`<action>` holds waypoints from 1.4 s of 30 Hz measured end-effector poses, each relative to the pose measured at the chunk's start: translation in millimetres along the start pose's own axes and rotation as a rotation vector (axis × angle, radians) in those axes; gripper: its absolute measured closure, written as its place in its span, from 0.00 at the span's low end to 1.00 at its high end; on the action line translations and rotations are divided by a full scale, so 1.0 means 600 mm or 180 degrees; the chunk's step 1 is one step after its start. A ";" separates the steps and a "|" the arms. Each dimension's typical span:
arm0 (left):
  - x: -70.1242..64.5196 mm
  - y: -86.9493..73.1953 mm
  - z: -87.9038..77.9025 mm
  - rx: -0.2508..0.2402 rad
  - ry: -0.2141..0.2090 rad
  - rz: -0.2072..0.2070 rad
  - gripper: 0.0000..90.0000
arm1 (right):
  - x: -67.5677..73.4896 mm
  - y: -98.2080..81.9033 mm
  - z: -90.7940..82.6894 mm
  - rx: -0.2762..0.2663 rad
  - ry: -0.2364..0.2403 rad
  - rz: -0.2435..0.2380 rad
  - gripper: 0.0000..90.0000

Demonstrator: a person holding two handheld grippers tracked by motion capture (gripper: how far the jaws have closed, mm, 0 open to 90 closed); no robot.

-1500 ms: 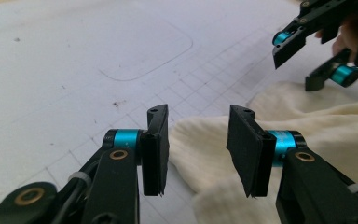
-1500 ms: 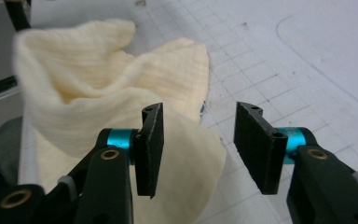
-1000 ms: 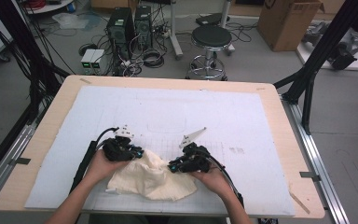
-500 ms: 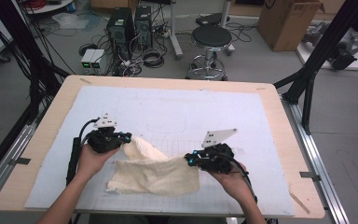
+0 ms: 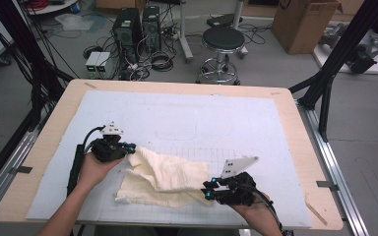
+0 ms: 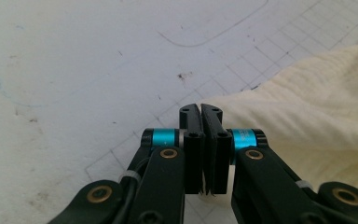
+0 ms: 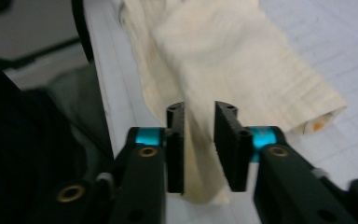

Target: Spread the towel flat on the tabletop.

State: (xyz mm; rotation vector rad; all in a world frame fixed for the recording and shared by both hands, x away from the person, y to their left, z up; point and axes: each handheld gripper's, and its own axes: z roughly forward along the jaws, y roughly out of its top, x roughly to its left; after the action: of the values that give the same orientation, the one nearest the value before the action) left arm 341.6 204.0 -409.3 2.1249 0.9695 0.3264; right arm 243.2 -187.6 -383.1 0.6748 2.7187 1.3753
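Observation:
A cream cloth (image 5: 167,177) lies rumpled on the white gridded mat (image 5: 202,123), stretched between my two hands. My left gripper (image 5: 130,147) is at the cloth's upper left corner. In the left gripper view its jaws (image 6: 201,109) stand together, with the cloth (image 6: 307,121) edge pinched and threads showing between the pads. My right gripper (image 5: 207,189) is at the cloth's lower right end, near the table's front edge. In the right gripper view its jaws (image 7: 199,109) have just been opening; a fold of the cloth (image 7: 223,56) hangs loosely in the gap.
The wooden table (image 5: 59,123) rims the mat. Most of the mat behind the cloth is bare. On the floor beyond the table stand a stool (image 5: 221,42), computer towers (image 5: 128,27) with cables, and a cardboard box (image 5: 305,22). Black frame posts (image 5: 325,93) flank the table.
The hands have drawn apart: the right one went right and toward the front edge, the left one a little left. The bunched cloth is now pulled out long, and the right jaws have parted.

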 end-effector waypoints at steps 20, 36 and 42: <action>0.006 -0.009 -0.004 -0.0108 -0.0036 -0.0047 0.95 | -0.128 0.045 0.120 0.0516 -0.0225 0.0254 0.81; -0.004 -0.051 -0.022 -0.0096 -0.0047 -0.0055 0.94 | -0.057 -0.009 0.091 0.0448 0.0074 0.0186 0.83; -0.003 -0.063 -0.017 -0.0090 -0.0044 -0.0057 0.93 | -0.072 0.009 0.075 0.0121 0.0094 0.0299 0.73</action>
State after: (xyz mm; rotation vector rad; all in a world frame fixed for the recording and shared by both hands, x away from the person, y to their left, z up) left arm 314.6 224.0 -430.0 2.0892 0.9701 0.3142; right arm 293.9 -167.2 -413.6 0.8008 2.7762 1.3658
